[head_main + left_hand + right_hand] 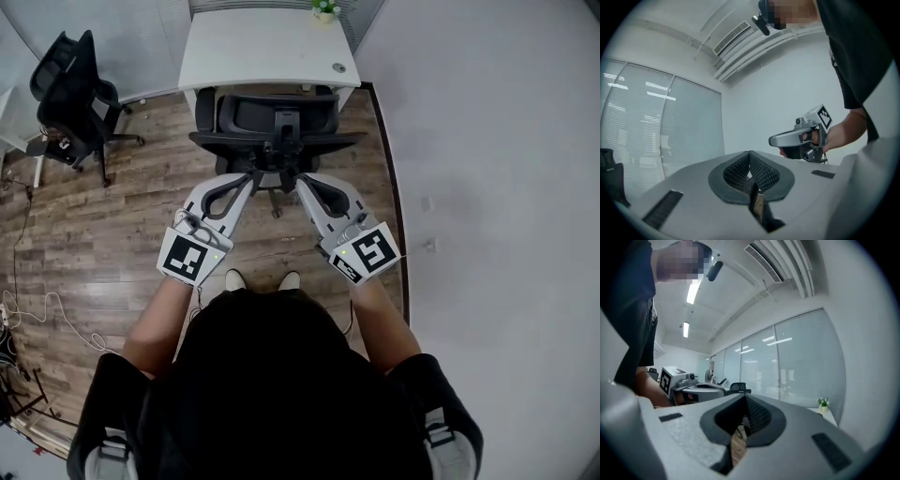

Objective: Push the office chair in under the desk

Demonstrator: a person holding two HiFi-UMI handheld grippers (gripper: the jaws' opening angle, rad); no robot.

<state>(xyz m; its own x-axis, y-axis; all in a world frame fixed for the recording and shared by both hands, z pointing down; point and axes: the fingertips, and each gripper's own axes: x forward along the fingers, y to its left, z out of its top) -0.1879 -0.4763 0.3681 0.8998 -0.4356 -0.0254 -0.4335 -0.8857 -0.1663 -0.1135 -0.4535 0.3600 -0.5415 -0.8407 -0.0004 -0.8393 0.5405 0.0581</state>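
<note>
The black office chair point(272, 127) stands with its seat partly under the white desk point(262, 47) and its backrest toward me. My left gripper point(251, 176) and right gripper point(302, 180) point at the rear of the backrest, side by side; whether they touch it I cannot tell. In the left gripper view the left gripper point(750, 164) is shut with nothing between its pads, and the right gripper point(801, 138) shows beside it. The right gripper point(744, 408) is likewise shut on nothing in its own view.
A white wall point(487, 187) runs close along the right of the chair. A second black chair point(75, 94) stands at the far left on the wood floor. A small plant point(325, 9) sits at the desk's back edge. Cables point(19, 309) lie at the left.
</note>
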